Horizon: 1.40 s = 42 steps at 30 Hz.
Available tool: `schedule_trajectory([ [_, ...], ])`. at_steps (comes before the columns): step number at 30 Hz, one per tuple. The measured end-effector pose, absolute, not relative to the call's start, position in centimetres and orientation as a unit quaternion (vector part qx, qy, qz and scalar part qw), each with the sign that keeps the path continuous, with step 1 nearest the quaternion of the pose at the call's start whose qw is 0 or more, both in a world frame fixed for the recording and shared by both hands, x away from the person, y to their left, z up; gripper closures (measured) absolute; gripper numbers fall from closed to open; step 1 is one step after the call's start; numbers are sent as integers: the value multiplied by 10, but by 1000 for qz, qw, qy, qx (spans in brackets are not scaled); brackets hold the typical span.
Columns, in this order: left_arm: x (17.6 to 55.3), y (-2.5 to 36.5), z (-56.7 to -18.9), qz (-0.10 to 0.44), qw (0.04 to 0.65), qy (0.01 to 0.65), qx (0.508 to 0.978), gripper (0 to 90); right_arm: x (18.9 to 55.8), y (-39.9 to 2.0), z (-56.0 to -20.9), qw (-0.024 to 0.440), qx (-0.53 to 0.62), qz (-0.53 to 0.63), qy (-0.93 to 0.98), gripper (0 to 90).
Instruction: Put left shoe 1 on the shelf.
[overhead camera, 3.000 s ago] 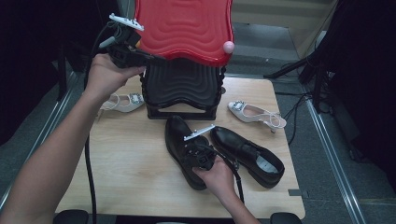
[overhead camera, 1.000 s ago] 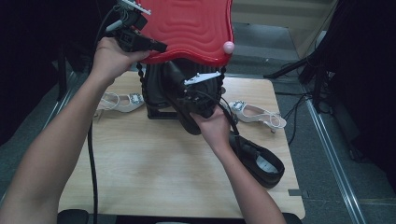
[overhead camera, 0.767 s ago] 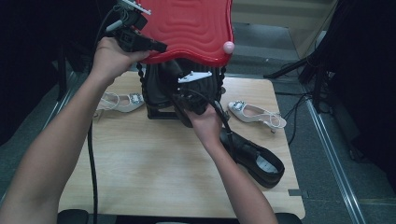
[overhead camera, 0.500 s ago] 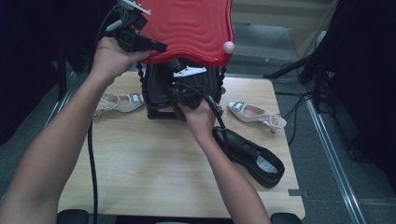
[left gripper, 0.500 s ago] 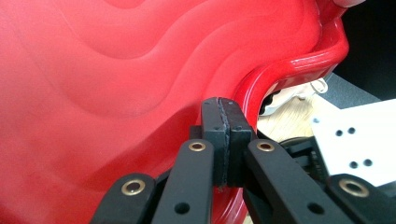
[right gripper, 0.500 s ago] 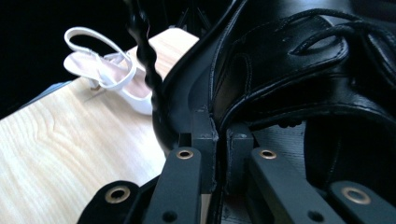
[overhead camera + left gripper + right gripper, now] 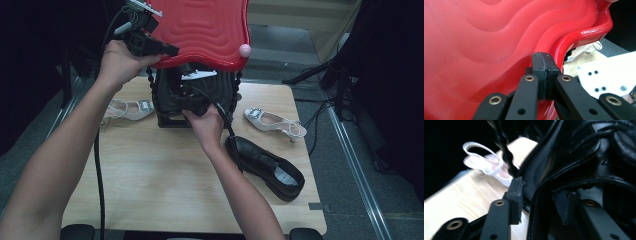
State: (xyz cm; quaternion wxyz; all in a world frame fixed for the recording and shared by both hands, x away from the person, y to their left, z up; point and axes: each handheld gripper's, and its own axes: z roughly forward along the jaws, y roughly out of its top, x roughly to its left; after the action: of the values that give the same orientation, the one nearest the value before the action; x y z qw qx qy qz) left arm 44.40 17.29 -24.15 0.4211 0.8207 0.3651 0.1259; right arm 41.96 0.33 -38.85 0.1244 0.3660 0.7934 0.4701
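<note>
My left gripper [image 7: 165,50] holds a wavy red lid [image 7: 200,30] raised at the back of the table. In the left gripper view its pads [image 7: 545,72] are pinched on the red lid's [image 7: 486,37] edge. Under the lid stands a black ribbed box [image 7: 222,95]. My right gripper [image 7: 185,102] reaches into its open front, shut on a black leather shoe. In the right gripper view the black shoe's [image 7: 574,170] side wall sits between the jaws of the right gripper [image 7: 539,197]. A second black shoe [image 7: 265,167] lies on the table to the right.
One white sandal [image 7: 127,109] lies left of the box and shows again as a white sandal [image 7: 486,162] past the right gripper's jaws. Another white sandal [image 7: 272,121] lies right of the box. The lid carries a pink knob [image 7: 244,50]. The wooden table [image 7: 150,175] has bare room in front.
My right gripper lifted a black shoe from the table's front and carried it back into the box under the lid. The left gripper kept the lid raised.
</note>
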Motion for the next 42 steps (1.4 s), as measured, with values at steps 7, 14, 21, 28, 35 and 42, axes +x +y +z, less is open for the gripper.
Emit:
schedule_trajectory([
  [7,444,173,-242,126,421,364,821,900,409,-6,-379,137,355,465,799,648],
  [14,444,173,-242,127,421,365,821,900,385,-32,-369,111,338,475,805,891],
  [21,444,173,-242,128,423,364,820,900,361,-48,-372,83,322,482,810,900],
  [28,444,173,-242,130,423,362,821,900,349,-62,-395,89,309,464,825,900],
  [35,444,173,-242,131,423,362,820,900,349,-70,-417,100,314,440,835,900],
  [42,443,173,-243,131,425,365,818,900,364,-67,-419,97,323,436,834,900],
])
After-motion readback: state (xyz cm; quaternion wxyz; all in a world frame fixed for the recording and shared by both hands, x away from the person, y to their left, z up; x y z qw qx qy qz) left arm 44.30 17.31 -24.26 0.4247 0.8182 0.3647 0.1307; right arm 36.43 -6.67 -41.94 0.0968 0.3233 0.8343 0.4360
